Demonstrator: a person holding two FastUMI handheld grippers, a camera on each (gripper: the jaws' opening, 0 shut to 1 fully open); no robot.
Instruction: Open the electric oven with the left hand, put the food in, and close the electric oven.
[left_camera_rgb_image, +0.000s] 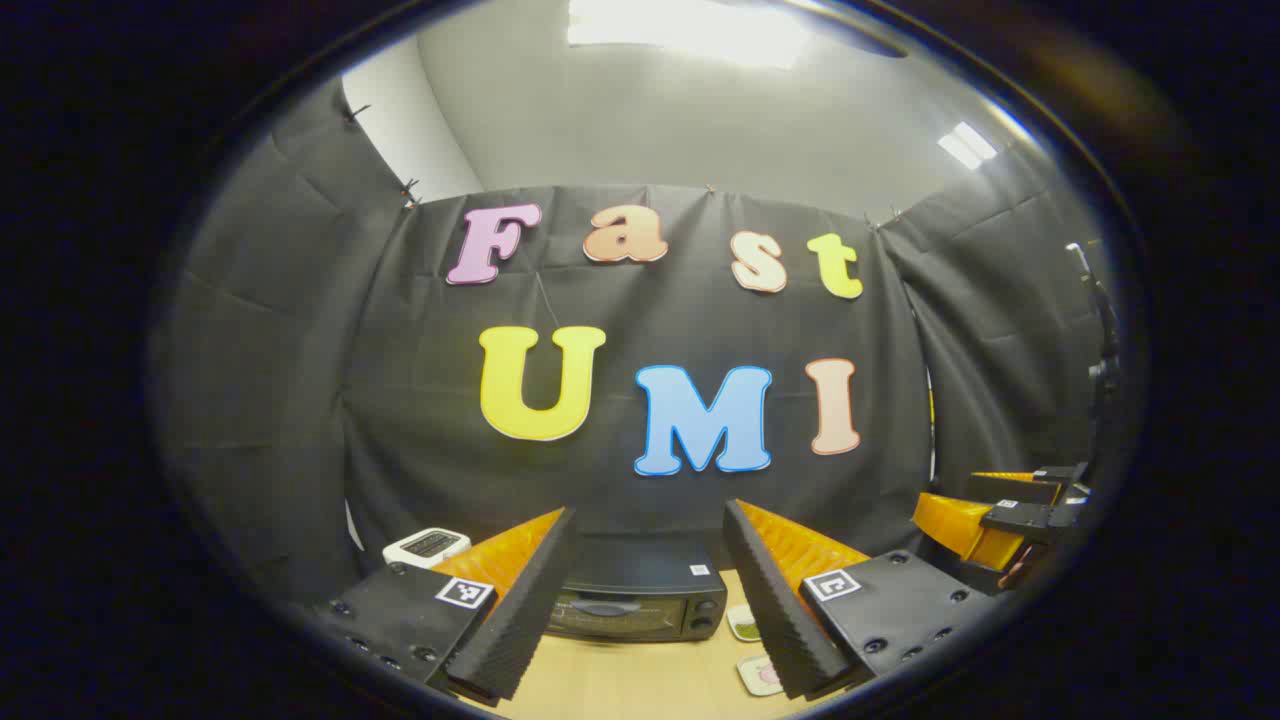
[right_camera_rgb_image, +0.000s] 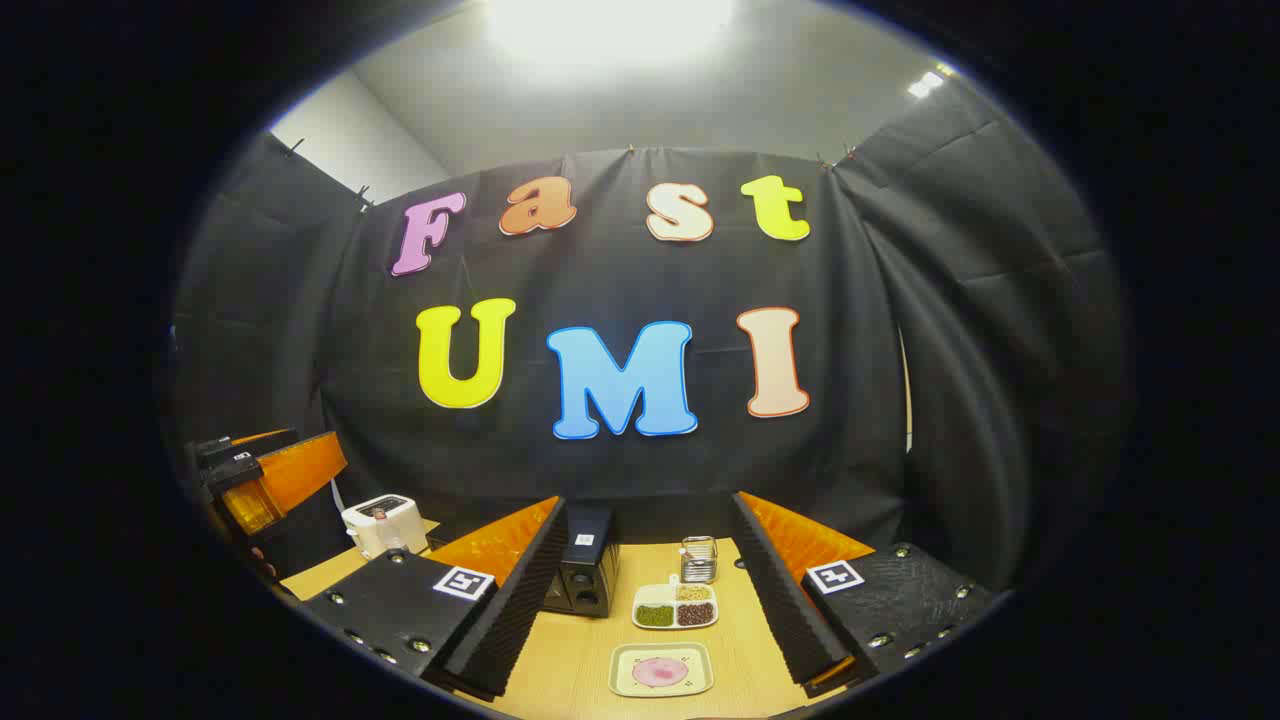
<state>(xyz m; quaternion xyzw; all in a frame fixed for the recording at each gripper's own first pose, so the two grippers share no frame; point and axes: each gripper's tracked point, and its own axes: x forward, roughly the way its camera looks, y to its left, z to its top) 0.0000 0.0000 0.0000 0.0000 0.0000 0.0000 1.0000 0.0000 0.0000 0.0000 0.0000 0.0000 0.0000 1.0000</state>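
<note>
The oven (left_camera_rgb_image: 640, 600) sits on the worktop (left_camera_rgb_image: 640, 685) with its door closed, straight ahead of the left gripper (left_camera_rgb_image: 650, 600), whose fingers are spread wide with nothing between them. Judging from that, the step in hand is the approach to the door. To do it well, bring the left gripper down and forward toward the top edge of the oven door, where the handle seems to lie, close on it squarely, then pull out and down along the door's arc rather than straight back, so the oven does not slide.

The food, a pink piece on a small plate (right_camera_rgb_image: 661, 670), lies in front and to the right of the oven, with a divided tray (right_camera_rgb_image: 675, 606) of beans between them. The right gripper (right_camera_rgb_image: 650, 610) is also wide open and empty, above that plate.

A small white sticker on the oven top is too small to read
</note>
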